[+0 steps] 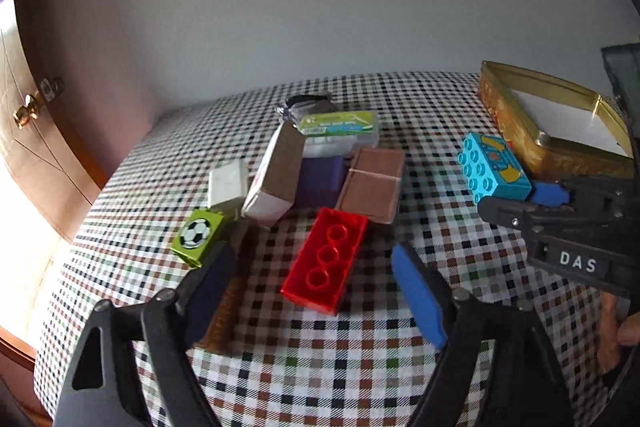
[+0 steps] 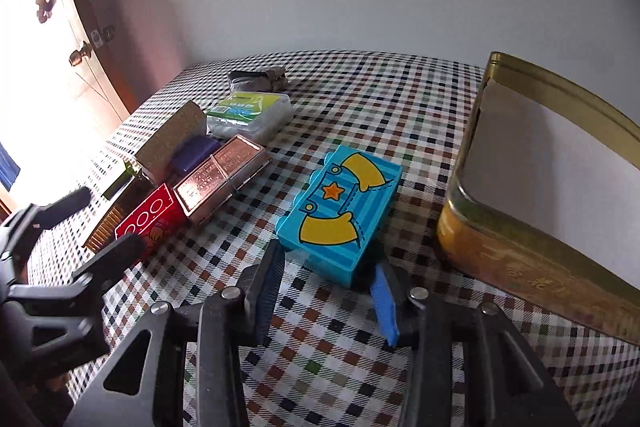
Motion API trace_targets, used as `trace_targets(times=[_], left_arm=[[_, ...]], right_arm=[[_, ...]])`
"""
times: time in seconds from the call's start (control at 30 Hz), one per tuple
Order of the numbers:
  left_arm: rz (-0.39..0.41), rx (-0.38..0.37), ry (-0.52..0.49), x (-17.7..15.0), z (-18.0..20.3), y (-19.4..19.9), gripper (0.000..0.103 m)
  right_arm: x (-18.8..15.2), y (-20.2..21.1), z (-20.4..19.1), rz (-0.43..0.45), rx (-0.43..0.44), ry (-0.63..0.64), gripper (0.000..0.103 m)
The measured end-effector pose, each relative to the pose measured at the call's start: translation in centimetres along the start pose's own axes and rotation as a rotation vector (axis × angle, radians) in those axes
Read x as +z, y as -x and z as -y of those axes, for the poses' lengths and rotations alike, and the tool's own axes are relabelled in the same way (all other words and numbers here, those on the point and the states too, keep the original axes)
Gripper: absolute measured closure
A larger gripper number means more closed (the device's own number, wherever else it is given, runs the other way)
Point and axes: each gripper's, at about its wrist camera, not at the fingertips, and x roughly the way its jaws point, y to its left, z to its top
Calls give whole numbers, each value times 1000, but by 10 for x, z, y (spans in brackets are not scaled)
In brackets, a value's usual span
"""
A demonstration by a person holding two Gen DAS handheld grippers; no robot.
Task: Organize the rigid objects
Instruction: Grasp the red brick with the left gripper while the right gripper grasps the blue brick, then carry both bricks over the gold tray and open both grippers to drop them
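The blue brick (image 2: 340, 211) lay on its side on the checked tablecloth (image 2: 360, 99), just beside the gold tin (image 2: 532, 267), with the right gripper (image 2: 326, 291) straddling its near end. Whether the pads (image 2: 385, 307) actually pressed the brick could not be told; they sat close at either side. The tin stood open, and all that showed inside was a pale, flat lining (image 2: 560, 179).

The left gripper (image 1: 316, 291) had its fingers spread around the near end of the red brick (image 1: 326, 261), which lay hollow side up, the pads (image 1: 418, 295) clear of it. Behind the red brick sat a huddle of things touching one another: a copper case (image 1: 374, 185), a purple block (image 1: 322, 179), a tilted cardboard box (image 1: 274, 179) and a clear box with a green label (image 1: 340, 129).

Only the left wrist view showed the green football cube (image 1: 197, 235) and the studs on the blue brick (image 1: 494, 171); only the right wrist view showed that brick's printed star and yellow shapes.
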Motion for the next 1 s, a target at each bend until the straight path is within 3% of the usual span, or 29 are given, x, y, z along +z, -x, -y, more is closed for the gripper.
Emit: trace_targets(times=[0.1,0.27,0.37,0.4,0.53,0.73,1.0], left_arm=[[-72,-23,31,3,-1,-21,41],[-87,-23,46,-4,0,-29,42],[-86,-62,66,-5,-2,-29,68],[-86,-72,73,-5,-2,-29,72],[-68,-64,107,-6,-7,-24,72],[20,-64,169,-7,-15,10,72],[167,-32,186,10,-9,61,72]], right_arm=[[1,1,-2,1,9,17,59],[-5,14,-8,14,24,40,59],[-6,20,-9,40,19,46,59],[-6,23,-10,58,7,51,59],[-6,33,-13,117,-19,80,59],[-8,55,-14,204,9,100,59],[-11,108,0,423,-71,115,59]])
